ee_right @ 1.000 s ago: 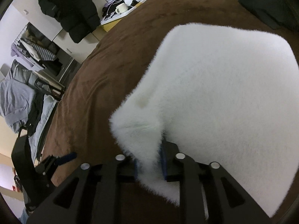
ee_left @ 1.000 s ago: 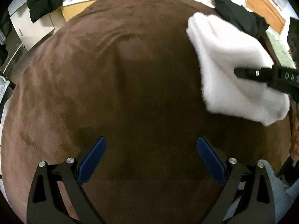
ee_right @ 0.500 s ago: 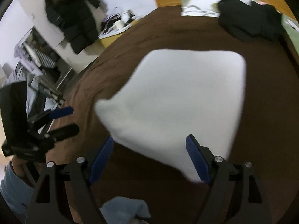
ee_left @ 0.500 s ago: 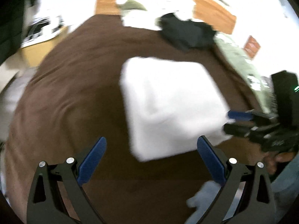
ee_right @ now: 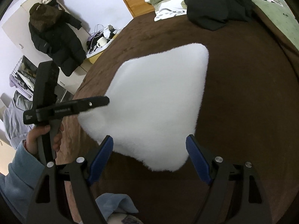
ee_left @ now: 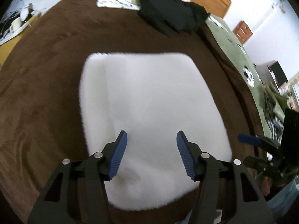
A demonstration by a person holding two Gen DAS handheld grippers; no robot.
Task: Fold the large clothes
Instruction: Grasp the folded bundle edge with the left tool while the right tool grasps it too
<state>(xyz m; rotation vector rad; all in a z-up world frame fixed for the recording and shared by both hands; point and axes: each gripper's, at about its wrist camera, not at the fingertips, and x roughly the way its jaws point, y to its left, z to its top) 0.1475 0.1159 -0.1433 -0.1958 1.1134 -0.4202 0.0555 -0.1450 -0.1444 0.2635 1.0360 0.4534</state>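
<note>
A white fluffy garment (ee_left: 149, 108) lies folded in a rough square on the brown bed cover (ee_left: 46, 85); it also shows in the right wrist view (ee_right: 157, 102). My left gripper (ee_left: 151, 145) is open and hovers over the garment's near edge, its blue pads apart and holding nothing. It also shows in the right wrist view (ee_right: 101, 100), at the garment's left corner. My right gripper (ee_right: 149, 149) is open and empty, just in front of the garment's near corner. It also shows in the left wrist view (ee_left: 248, 149), to the right of the garment.
A black garment (ee_left: 172, 16) and a white and green printed pillow (ee_left: 119, 0) lie at the far end of the bed. A green blanket (ee_left: 243, 67) runs along the right side. A black coat (ee_right: 54, 37) hangs on the wall by a cluttered side table (ee_right: 101, 41).
My right gripper let go of the white garment and pulled back, open. My left gripper moved right over the garment's near edge and its jaws narrowed. The garment now lies flat.
</note>
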